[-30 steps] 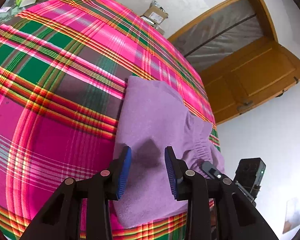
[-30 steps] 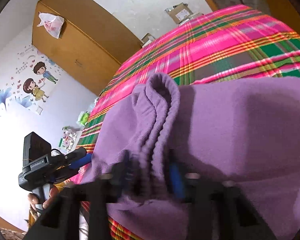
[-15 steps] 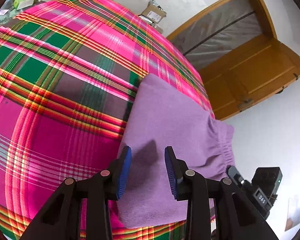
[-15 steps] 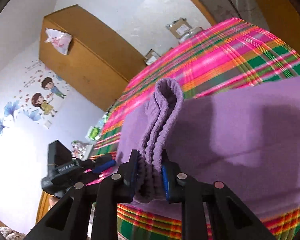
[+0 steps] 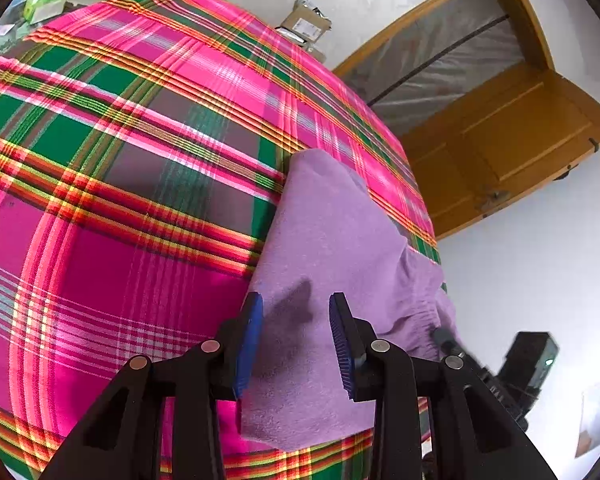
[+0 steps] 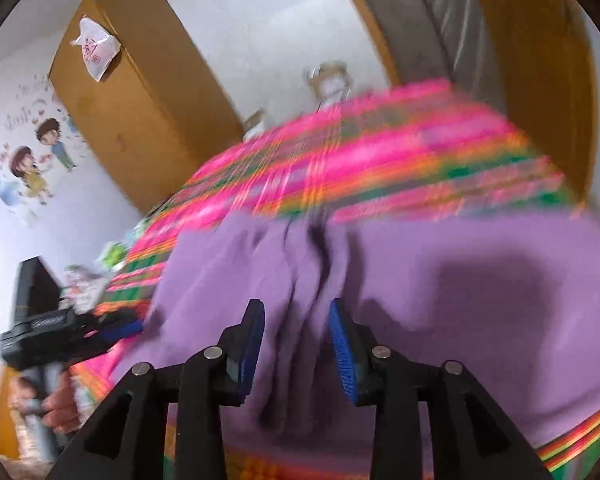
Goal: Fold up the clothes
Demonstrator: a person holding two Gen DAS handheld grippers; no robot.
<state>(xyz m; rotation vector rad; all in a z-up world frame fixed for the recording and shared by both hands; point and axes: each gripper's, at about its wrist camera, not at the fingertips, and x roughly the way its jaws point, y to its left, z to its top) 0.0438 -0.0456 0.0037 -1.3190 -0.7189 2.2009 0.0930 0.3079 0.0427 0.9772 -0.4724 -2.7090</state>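
A purple fleece garment (image 5: pixel 332 240) lies folded on the pink and green plaid bedspread (image 5: pixel 120 160), near its front edge. My left gripper (image 5: pixel 296 320) hovers open just over the garment's near left part, nothing between its blue pads. In the blurred right wrist view the garment's gathered waistband (image 6: pixel 312 264) runs between the pads of my right gripper (image 6: pixel 296 320). Its jaws are opening and the pads stand off the cloth. The right gripper's tip (image 5: pixel 444 336) shows at the garment's right edge in the left wrist view.
A wooden door (image 5: pixel 520 140) stands to the right and a wooden wardrobe (image 6: pixel 140 120) at the far left. Cardboard boxes (image 5: pixel 306 26) sit past the bed's far side. A hand (image 6: pixel 60 400) holds the left gripper's body (image 6: pixel 40 320) beside the bed.
The right gripper pinched the raised waistband fold, then widened its jaws and let it drop while lifting. The garment slid right and flattened. The left gripper stayed put and open.
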